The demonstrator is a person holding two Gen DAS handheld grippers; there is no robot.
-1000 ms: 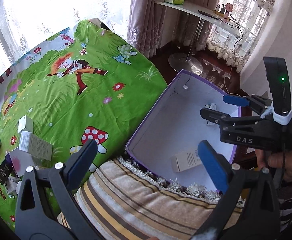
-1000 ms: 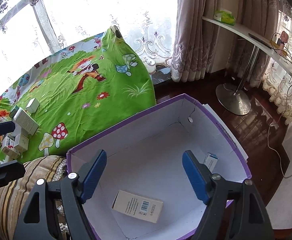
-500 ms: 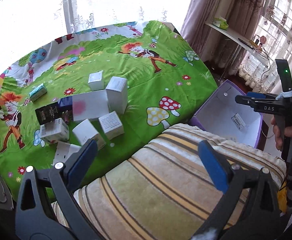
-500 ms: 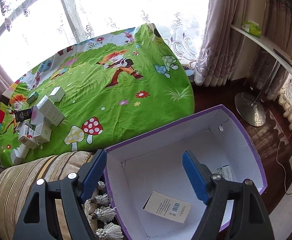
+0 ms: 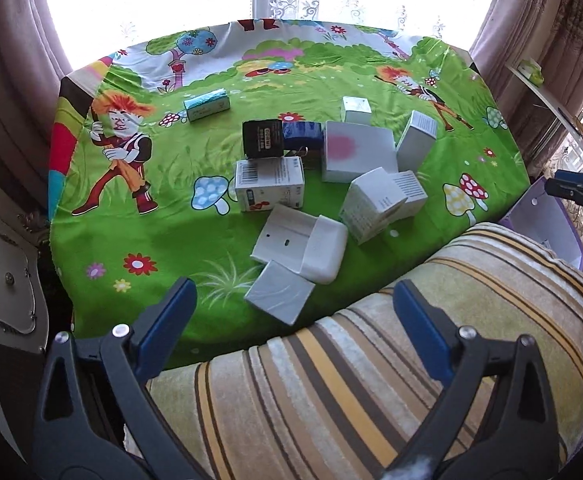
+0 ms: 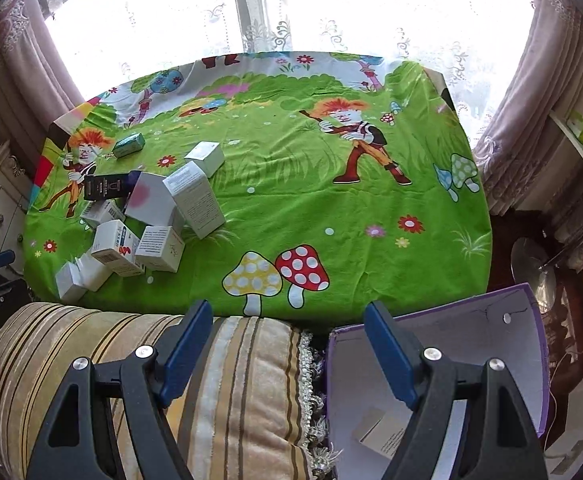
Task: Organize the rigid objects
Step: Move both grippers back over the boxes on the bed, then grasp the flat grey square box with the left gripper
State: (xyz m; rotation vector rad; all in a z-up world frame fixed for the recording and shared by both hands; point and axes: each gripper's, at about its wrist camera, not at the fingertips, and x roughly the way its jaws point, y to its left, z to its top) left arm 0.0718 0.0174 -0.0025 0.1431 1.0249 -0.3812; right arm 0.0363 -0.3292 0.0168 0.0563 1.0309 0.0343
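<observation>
Green cartoon-print tablecloth (image 5: 139, 240) carries light, stiff white cardboard cartons (image 5: 375, 208) at frame centre. Left gripper (image 5: 291, 320) and right gripper (image 6: 289, 344) held apart, empty. Flat opposite faces judged best for grasping.

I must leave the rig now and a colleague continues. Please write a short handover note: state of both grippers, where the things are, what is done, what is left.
Left gripper: jaws open, empty, above the striped cushion, facing the pile.
Right gripper: jaws open, empty, between cushion and purple box.
Things: the pile of small boxes lies on the green tablecloth; a teal box lies apart, on the far side.
Done: at least one carton lies inside the purple box.
Left: move the pile and the teal box into the purple box.
</observation>
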